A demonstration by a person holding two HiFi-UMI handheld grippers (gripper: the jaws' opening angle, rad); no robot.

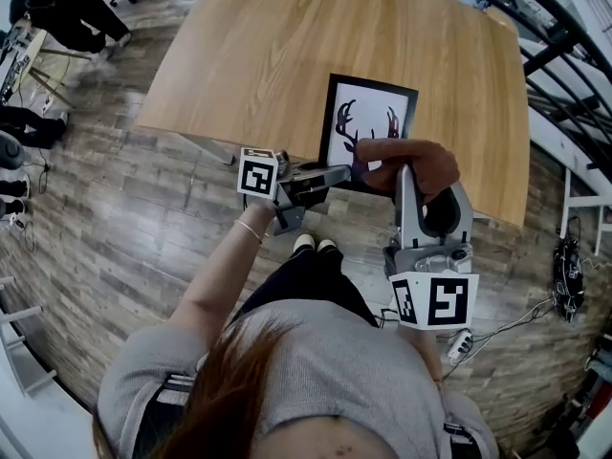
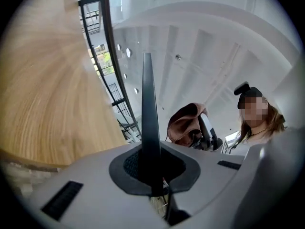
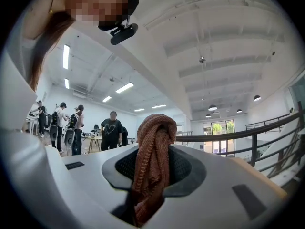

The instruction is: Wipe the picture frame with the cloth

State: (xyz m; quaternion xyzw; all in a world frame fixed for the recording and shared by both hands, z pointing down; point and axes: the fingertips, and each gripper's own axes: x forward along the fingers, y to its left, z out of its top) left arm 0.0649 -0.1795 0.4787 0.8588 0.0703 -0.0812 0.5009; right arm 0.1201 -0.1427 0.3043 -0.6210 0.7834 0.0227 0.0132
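Observation:
The picture frame (image 1: pixel 368 122), black-edged with a white antler print, is held over the near edge of the wooden table (image 1: pixel 287 46). My left gripper (image 1: pixel 339 173) is shut on its lower left edge. In the left gripper view that edge (image 2: pixel 148 118) stands as a thin black blade rising out of the closed jaws of the left gripper (image 2: pixel 152 171). My right gripper (image 1: pixel 406 172) is shut on a bunched brown cloth (image 1: pixel 411 159), which sits against the frame's lower right part. The cloth (image 3: pixel 152 161) fills the jaws of the right gripper (image 3: pixel 155 175), and the cloth (image 2: pixel 183 123) also shows beyond the frame.
The table top (image 2: pixel 47 80) lies to the left of the frame. A black railing (image 1: pixel 564 46) runs along the right. The plank floor (image 1: pixel 115 208) lies below, with cables and a plug strip (image 1: pixel 461 344). Several people (image 3: pixel 76 128) stand far off.

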